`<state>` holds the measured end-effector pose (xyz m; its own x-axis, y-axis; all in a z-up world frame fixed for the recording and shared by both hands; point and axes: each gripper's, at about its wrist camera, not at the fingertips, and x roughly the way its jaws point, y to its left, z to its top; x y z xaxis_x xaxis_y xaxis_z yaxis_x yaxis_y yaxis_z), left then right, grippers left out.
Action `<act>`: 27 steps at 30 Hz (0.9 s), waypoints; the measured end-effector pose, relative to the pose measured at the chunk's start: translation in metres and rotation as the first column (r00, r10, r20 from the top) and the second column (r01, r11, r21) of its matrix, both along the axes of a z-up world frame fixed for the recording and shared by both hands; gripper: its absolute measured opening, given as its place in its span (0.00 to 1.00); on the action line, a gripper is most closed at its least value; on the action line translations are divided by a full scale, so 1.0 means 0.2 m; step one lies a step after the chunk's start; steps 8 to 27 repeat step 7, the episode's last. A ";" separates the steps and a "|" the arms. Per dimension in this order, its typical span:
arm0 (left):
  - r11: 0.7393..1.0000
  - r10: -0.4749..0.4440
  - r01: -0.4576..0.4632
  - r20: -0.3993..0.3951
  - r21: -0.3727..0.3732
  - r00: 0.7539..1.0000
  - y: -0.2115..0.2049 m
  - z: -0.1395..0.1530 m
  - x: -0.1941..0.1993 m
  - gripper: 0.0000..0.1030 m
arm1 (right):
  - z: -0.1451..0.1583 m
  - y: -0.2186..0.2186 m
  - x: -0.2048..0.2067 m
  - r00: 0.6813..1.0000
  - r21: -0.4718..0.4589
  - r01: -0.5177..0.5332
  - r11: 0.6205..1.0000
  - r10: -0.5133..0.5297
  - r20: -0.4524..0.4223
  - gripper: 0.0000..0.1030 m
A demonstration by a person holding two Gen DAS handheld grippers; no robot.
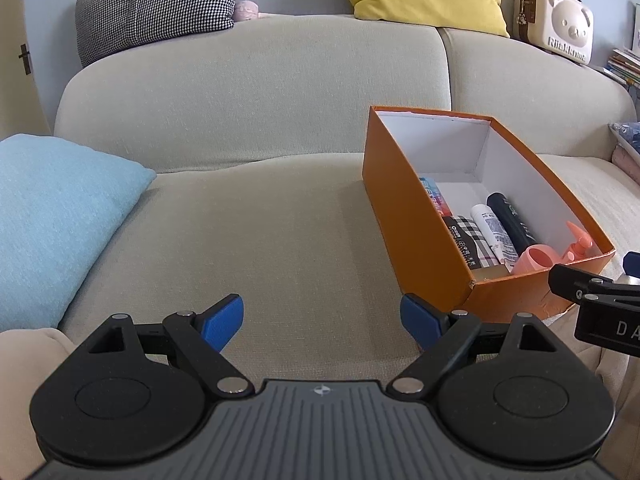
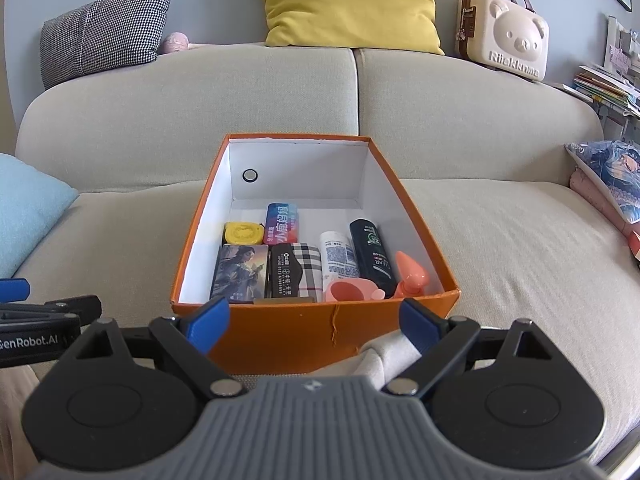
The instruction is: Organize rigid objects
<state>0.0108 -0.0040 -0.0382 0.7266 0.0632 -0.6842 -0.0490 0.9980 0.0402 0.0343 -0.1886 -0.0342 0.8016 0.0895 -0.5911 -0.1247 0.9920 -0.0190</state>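
Note:
An orange box (image 2: 304, 332) with white inner walls sits on the beige sofa seat; it also shows in the left wrist view (image 1: 404, 208). Inside lie a yellow tape measure (image 2: 241, 233), a colourful card pack (image 2: 282, 218), a picture box (image 2: 240, 273), a plaid-and-black case (image 2: 295, 270), a white tube (image 2: 338, 256), a black bottle (image 2: 372, 254), a pink cup (image 2: 348, 290) and an orange pump bottle (image 2: 412, 274). My right gripper (image 2: 314, 322) is open and empty just before the box's near wall. My left gripper (image 1: 322, 322) is open and empty over the seat, left of the box.
A light blue cushion (image 1: 52, 216) lies at the left of the seat. Checked (image 2: 104, 32) and yellow (image 2: 352, 4) cushions and a bear-face case (image 2: 506, 36) stand on the sofa back. Printed cushions (image 2: 608, 176) lie at the right end.

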 end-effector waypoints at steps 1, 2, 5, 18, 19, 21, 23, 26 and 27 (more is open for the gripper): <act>1.000 -0.001 0.001 0.001 -0.003 1.000 0.00 0.00 0.00 1.00 | 0.00 0.00 0.00 1.000 -0.001 0.001 1.000 -0.001 0.000 0.89; 1.000 -0.004 0.004 0.003 -0.006 1.000 0.00 0.00 0.00 1.00 | 0.00 0.00 0.00 1.000 -0.001 0.002 1.000 -0.002 0.000 0.89; 1.000 -0.004 0.004 0.011 -0.015 1.000 0.00 0.01 -0.01 1.00 | 0.00 0.00 0.00 1.000 -0.006 0.001 1.000 -0.001 0.000 0.89; 1.000 -0.001 0.002 0.016 -0.019 1.000 0.01 0.01 -0.02 1.00 | 0.00 0.01 0.00 1.000 -0.012 0.000 1.000 0.000 0.000 0.89; 1.000 -0.001 0.002 0.016 -0.019 1.000 0.01 0.01 -0.02 1.00 | 0.00 0.01 0.00 1.000 -0.012 0.000 1.000 0.000 0.000 0.89; 1.000 -0.001 0.002 0.016 -0.019 1.000 0.01 0.01 -0.02 1.00 | 0.00 0.01 0.00 1.000 -0.012 0.000 1.000 0.000 0.000 0.89; 1.000 -0.001 0.002 0.016 -0.019 1.000 0.01 0.01 -0.02 1.00 | 0.00 0.01 0.00 1.000 -0.012 0.000 1.000 0.000 0.000 0.89; 1.000 -0.001 0.002 0.016 -0.019 1.000 0.01 0.01 -0.02 1.00 | 0.00 0.01 0.00 1.000 -0.012 0.000 1.000 0.000 0.000 0.89; 1.000 -0.001 0.002 0.016 -0.019 1.000 0.01 0.01 -0.02 1.00 | 0.00 0.01 0.00 1.000 -0.012 0.000 1.000 0.000 0.000 0.89</act>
